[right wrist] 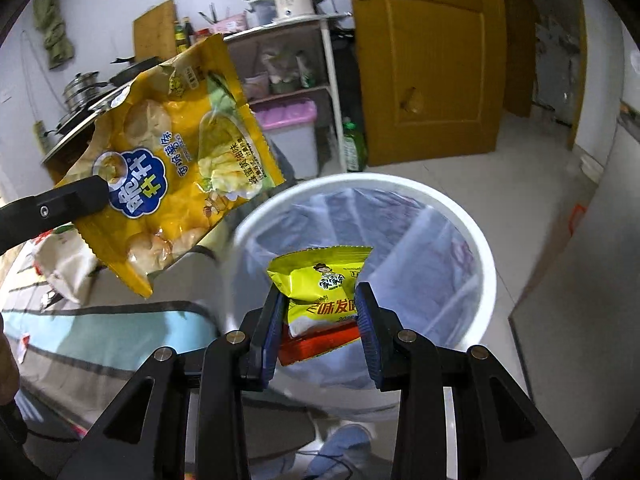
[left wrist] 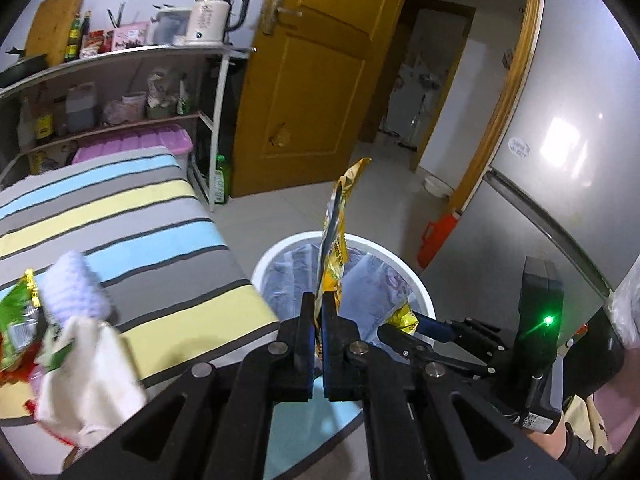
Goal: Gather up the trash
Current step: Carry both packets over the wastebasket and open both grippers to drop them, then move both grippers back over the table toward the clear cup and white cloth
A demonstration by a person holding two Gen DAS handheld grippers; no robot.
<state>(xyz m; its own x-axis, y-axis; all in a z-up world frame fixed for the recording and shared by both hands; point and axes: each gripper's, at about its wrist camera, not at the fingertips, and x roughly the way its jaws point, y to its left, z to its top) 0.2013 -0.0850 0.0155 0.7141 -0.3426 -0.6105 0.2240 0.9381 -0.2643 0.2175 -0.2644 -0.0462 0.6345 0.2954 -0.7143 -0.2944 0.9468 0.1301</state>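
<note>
Nearest the lens of the left wrist camera, the left gripper [left wrist: 318,316] is seen clenched on the lower edge of a yellow chip bag [left wrist: 335,236], which is held edge-on and upright above the white bin [left wrist: 416,280]. In the right wrist view the same bag [right wrist: 176,164] is shown face-on, pinched near its left side and hanging to the left of the bin's rim [right wrist: 486,264], partly over the striped cloth [right wrist: 96,336]. The right gripper [right wrist: 320,308] is closed on a small yellow snack packet [right wrist: 320,280], the blue pads [right wrist: 365,320] being pressed against both of its sides; a red strip is seen beneath the packet. The packet is held directly over the bin's opening, which is lined with a translucent bluish bag [right wrist: 400,240]. On the striped cloth [left wrist: 132,216] covering the table, more wrappers are left: a green packet [left wrist: 16,316], a pale blue item [left wrist: 76,284] and a white bag [left wrist: 86,376], all blurred. A metal shelf [left wrist: 120,60] bearing a kettle [left wrist: 212,16] is seen behind, with a wooden door [left wrist: 316,80] beside it and a grey fridge [left wrist: 572,132] at the right.
</note>
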